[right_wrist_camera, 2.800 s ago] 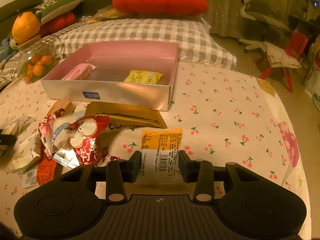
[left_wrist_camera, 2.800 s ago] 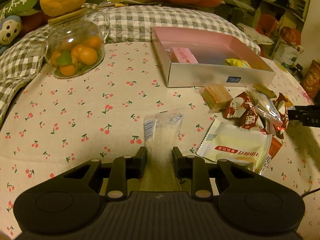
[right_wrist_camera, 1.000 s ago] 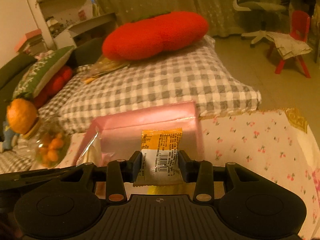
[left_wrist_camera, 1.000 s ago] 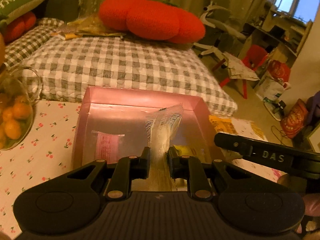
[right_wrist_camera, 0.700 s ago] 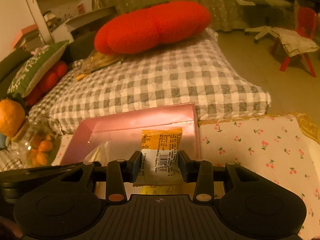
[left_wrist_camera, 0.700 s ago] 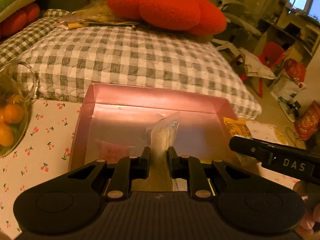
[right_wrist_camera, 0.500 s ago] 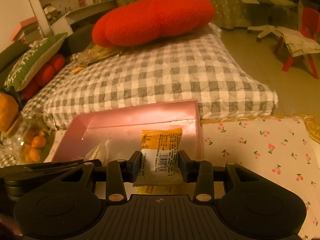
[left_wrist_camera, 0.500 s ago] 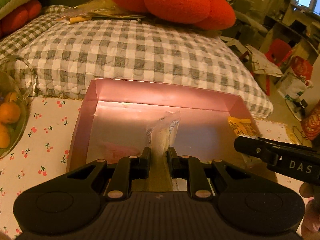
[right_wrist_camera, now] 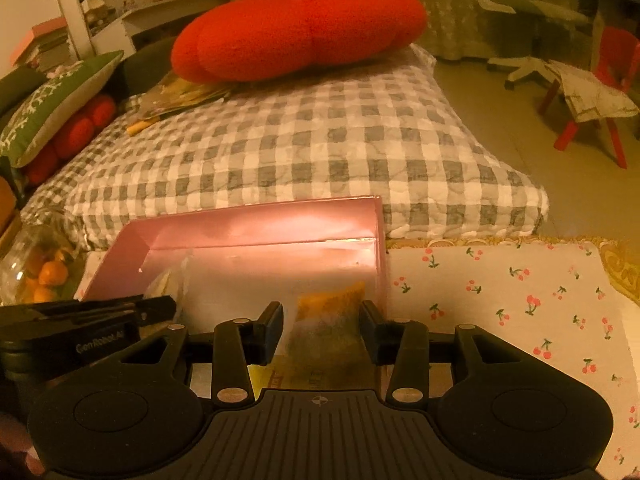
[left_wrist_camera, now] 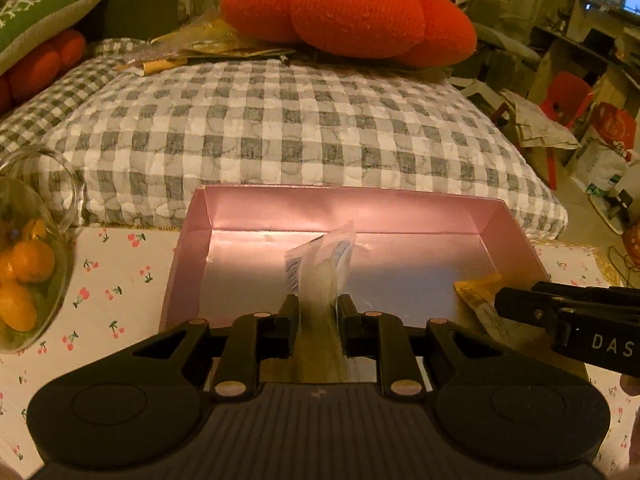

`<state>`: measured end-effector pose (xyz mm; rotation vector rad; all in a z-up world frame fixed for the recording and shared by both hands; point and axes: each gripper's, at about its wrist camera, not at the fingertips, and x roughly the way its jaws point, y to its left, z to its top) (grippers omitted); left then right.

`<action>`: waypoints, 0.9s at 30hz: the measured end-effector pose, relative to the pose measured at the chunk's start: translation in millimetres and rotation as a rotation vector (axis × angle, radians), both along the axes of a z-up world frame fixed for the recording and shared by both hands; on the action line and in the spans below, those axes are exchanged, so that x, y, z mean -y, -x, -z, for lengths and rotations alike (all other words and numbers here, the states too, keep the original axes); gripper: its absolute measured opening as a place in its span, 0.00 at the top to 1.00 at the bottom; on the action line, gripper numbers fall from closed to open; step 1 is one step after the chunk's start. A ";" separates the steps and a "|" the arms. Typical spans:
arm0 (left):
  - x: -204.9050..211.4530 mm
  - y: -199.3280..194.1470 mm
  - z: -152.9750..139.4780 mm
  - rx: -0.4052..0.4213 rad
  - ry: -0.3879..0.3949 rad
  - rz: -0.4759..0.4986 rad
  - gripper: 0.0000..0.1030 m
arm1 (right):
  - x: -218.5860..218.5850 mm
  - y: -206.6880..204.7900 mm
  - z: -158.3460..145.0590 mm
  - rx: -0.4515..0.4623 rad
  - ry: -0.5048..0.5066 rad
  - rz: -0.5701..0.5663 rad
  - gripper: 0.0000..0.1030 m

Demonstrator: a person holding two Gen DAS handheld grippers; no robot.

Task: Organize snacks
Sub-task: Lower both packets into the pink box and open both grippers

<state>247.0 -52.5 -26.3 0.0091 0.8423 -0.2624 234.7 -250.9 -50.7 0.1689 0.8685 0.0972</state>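
A pink open box (left_wrist_camera: 348, 208) lies on the cherry-print cloth, and both grippers hang over it. My left gripper (left_wrist_camera: 319, 308) has a clear snack packet (left_wrist_camera: 322, 264) upright between its pads. Its jaws are opening, and the pads still touch the packet. In the right wrist view my right gripper (right_wrist_camera: 321, 320) is over the box's right end (right_wrist_camera: 260, 220). Its jaws are opening too, with gaps beside the orange snack packet (right_wrist_camera: 328, 316), which is blurred and sinking between the fingers. That orange packet (left_wrist_camera: 474, 292) also shows at the right of the left wrist view.
A glass jar of small oranges (left_wrist_camera: 24, 280) stands left of the box. Behind the box lies a grey checked cushion (left_wrist_camera: 280, 120) with a red pillow (left_wrist_camera: 340, 12) on it. Cherry-print cloth (right_wrist_camera: 500, 300) stretches to the right, and a red chair (right_wrist_camera: 612, 60) stands on the floor beyond.
Both grippers came down closer over the box. The right jaws have widened and the orange packet has slid lower, blurred. The left jaws stand a touch wider around the clear packet.
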 end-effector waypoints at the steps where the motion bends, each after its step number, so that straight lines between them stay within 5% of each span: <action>1: -0.4 1.0 -1.0 0.005 -0.002 0.002 0.74 | -0.6 0.8 -1.5 0.002 0.004 -0.004 0.59; 7: -4.6 8.0 -7.3 0.009 -0.002 0.008 0.62 | -0.3 8.8 -13.1 0.022 -0.013 -0.003 0.35; 17: -13.2 32.7 -29.9 0.037 0.007 0.028 0.26 | -2.5 31.7 -44.6 0.048 0.022 -0.005 0.22; 27: -24.4 59.8 -48.5 0.052 0.000 0.066 0.10 | -2.6 64.3 -81.4 0.083 0.052 -0.015 0.15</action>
